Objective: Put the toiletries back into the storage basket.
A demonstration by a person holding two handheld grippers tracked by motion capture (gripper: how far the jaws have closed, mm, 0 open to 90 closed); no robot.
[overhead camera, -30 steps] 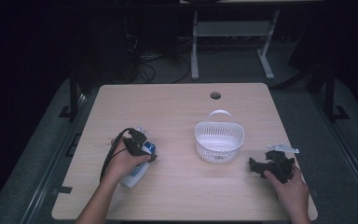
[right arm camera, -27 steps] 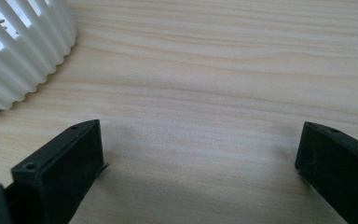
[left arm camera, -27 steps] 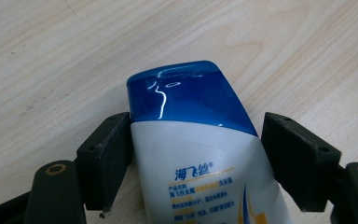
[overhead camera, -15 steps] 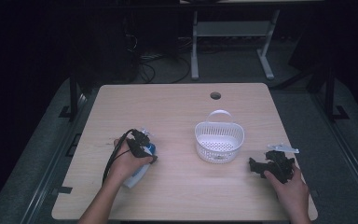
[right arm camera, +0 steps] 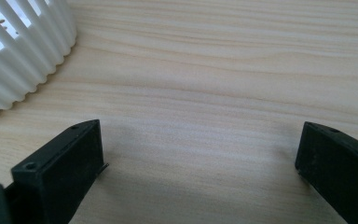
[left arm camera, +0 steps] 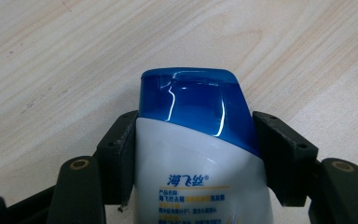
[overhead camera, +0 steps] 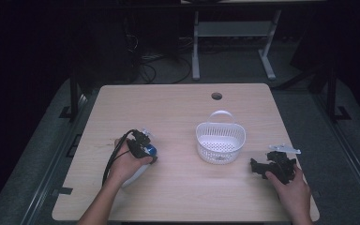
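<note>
At table's left, my left gripper (left arm camera: pixel 193 140) clamps shampoo bottle (left arm camera: pixel 200 154) near glossy blue cap (left arm camera: pixel 191 100); I fear slip; right gripper (right arm camera: pixel 200 163) gapes empty beside basket (overhead camera: pixel 220 140).

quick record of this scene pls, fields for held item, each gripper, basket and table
held item: white bottle with blue cap, lying low on the table
left gripper: jaws shut on the bottle just below the cap
right gripper: jaws open, nothing between them, low over the table
basket: white, slotted, handle up, between the two grippers
table: light wood, round hole near far edge
</note>
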